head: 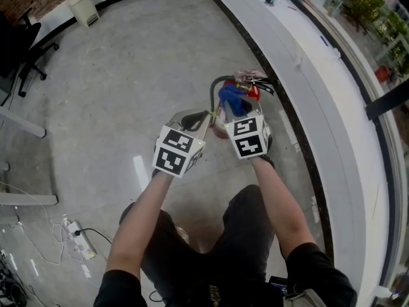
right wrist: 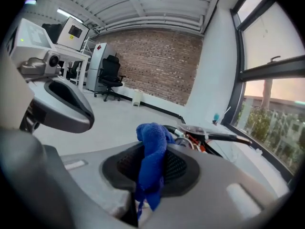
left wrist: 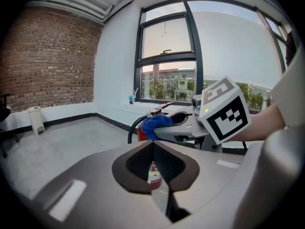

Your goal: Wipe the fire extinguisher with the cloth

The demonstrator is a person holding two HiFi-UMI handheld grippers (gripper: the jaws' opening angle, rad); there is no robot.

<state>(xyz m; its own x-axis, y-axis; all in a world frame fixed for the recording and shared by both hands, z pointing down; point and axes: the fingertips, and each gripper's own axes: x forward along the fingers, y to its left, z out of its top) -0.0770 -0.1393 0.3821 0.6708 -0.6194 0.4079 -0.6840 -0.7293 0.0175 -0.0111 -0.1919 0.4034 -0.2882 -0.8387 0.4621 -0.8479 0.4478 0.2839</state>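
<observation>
the fire extinguisher [head: 254, 93] is a red cylinder with a white label, a black hose curling off its head and a metal lever handle on top; the cloth [right wrist: 152, 161] is a blue, fuzzy, bunched rag. the right gripper [right wrist: 152, 149] pinches the cloth, which sticks up past its jaws, with the extinguisher's head just ahead of its tips; the left gripper [left wrist: 153, 144] has its jaws pressed together on nothing, the extinguisher's body just beyond and below them.

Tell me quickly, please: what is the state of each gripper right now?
Left gripper: closed, holding nothing.
Right gripper: closed on the soft blue terry cloth.
</observation>
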